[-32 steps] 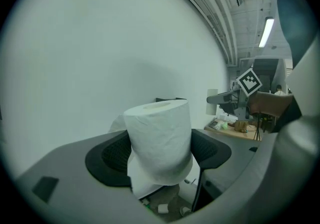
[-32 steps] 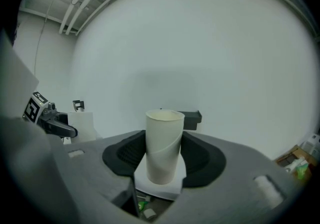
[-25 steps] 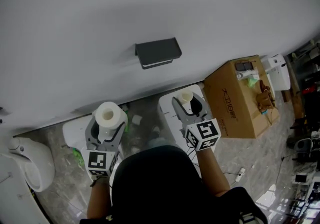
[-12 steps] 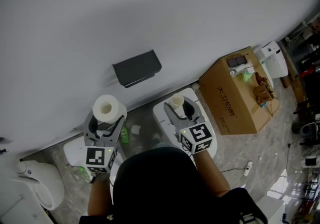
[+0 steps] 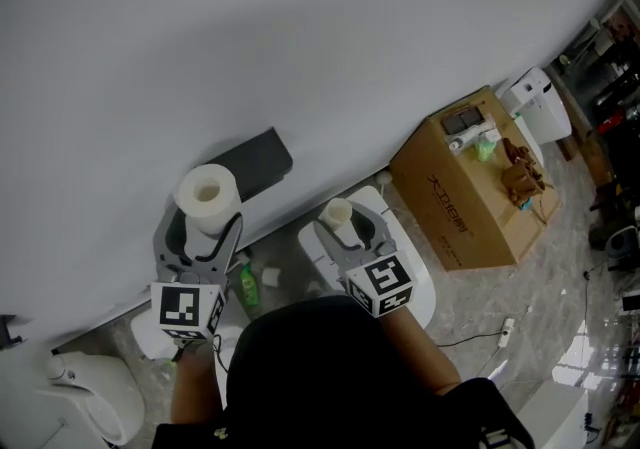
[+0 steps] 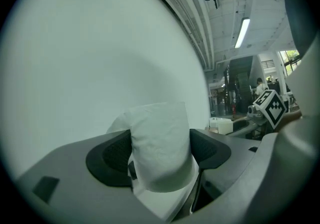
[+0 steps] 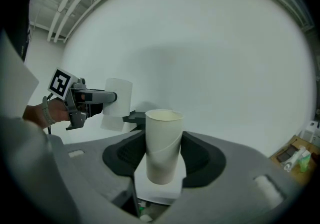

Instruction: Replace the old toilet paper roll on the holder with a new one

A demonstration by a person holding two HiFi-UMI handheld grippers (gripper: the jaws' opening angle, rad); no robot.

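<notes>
A full white toilet paper roll (image 5: 208, 197) stands upright between the jaws of my left gripper (image 5: 204, 221), which is shut on it. It sits just below and left of the dark grey holder (image 5: 252, 161) on the white wall. In the left gripper view the roll (image 6: 160, 145) fills the gap between both pads. My right gripper (image 5: 346, 224) is shut on an empty cardboard tube (image 5: 337, 212), held upright lower and to the right of the holder. In the right gripper view the tube (image 7: 163, 143) stands between the pads, with the left gripper's roll (image 7: 118, 97) and the holder (image 7: 135, 116) behind it.
A brown cardboard box (image 5: 470, 177) with small items on top stands on the floor at the right, a white appliance (image 5: 535, 102) beyond it. A white lidded unit (image 5: 405, 267) lies under my right gripper. A green bottle (image 5: 247, 287) and a white fixture (image 5: 95, 397) are at lower left.
My left gripper has risen with the roll and come close to the holder. My right gripper has shifted a little to the left with the tube still in it.
</notes>
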